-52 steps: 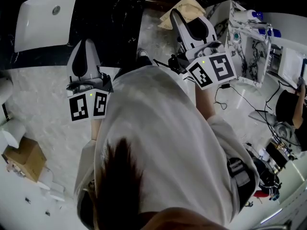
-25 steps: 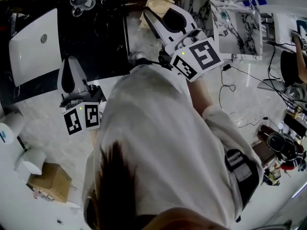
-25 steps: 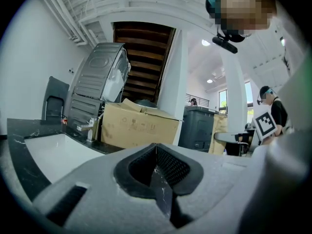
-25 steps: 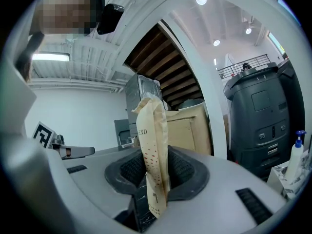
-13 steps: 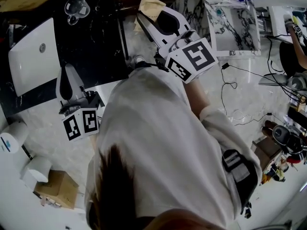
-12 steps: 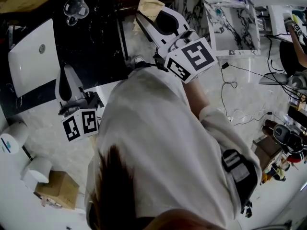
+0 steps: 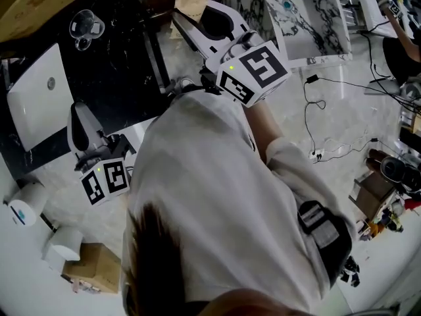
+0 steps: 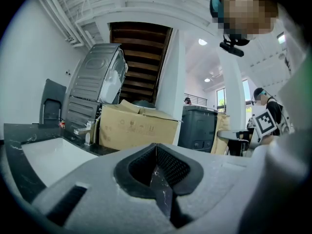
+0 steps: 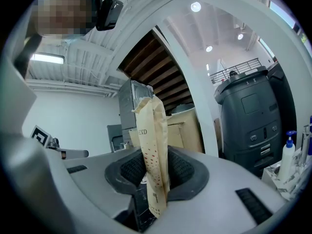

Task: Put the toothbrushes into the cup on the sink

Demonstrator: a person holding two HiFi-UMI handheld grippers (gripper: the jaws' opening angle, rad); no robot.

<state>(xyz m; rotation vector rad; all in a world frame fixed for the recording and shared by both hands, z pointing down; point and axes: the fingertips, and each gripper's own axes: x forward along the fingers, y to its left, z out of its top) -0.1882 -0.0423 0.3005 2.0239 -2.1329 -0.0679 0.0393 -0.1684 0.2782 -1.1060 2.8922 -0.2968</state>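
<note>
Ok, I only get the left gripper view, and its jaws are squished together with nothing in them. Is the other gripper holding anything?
Observer: Yes. The right gripper is shut on a tan paper packet that stands upright between its jaws.
Operator: Funny! And is there a cup anywhere? I can't spot one.
Observer: Yes, the head view shows a clear glass cup on the black counter, beside the white sink and not touching it.
</note>
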